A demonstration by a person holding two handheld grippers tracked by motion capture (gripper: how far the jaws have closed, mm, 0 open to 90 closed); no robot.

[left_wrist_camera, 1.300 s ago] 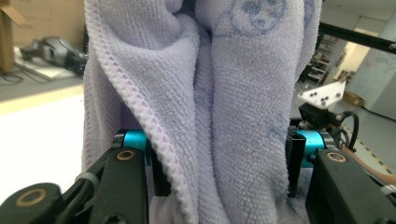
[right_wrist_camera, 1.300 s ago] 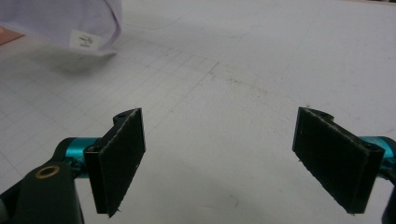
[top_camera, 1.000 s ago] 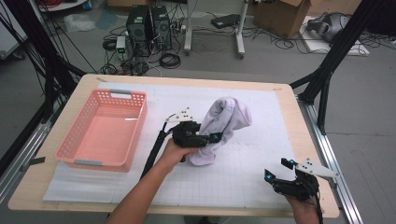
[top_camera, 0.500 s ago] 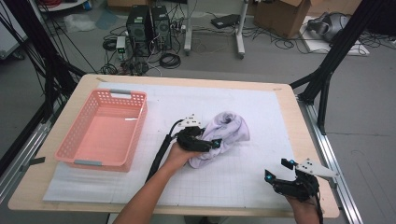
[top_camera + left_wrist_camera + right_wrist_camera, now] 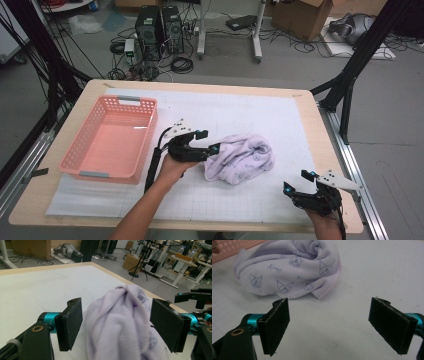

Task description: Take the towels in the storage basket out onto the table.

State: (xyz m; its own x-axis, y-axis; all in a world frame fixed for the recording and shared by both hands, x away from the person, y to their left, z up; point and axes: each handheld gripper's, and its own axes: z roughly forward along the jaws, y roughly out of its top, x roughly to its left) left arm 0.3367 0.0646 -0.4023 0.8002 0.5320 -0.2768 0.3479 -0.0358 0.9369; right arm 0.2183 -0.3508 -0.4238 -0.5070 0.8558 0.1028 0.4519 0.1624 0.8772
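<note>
The towel (image 5: 241, 158), pale lilac with small cat-face prints, lies crumpled in a loose heap on the white gridded mat (image 5: 260, 120) that covers the wooden counter (image 5: 310, 107), a little right of the middle. The left gripper (image 5: 212, 148) sits just at the towel's left edge, held level and pointing toward it, with a hand (image 5: 172, 167) and forearm reaching in from the bottom of the high view. Its fingers (image 5: 71, 322) have just been opening and now stand spread wide; in the left gripper view the bunched cloth rises between them, and a gap shows on each side, so the pads do not press on it. The right gripper (image 5: 299, 182) hovers low over the mat near the counter's front right corner, well apart from the left one and near the towel's lower right side. Its fingers (image 5: 275, 323) are spread wide too, with bare mat between them, and the towel lies beyond their tips with a stitched hem turned toward that gripper. A pink plastic basket (image 5: 80, 150) stands on the left part of the counter, just beside the left forearm and apart from the towel.
</note>
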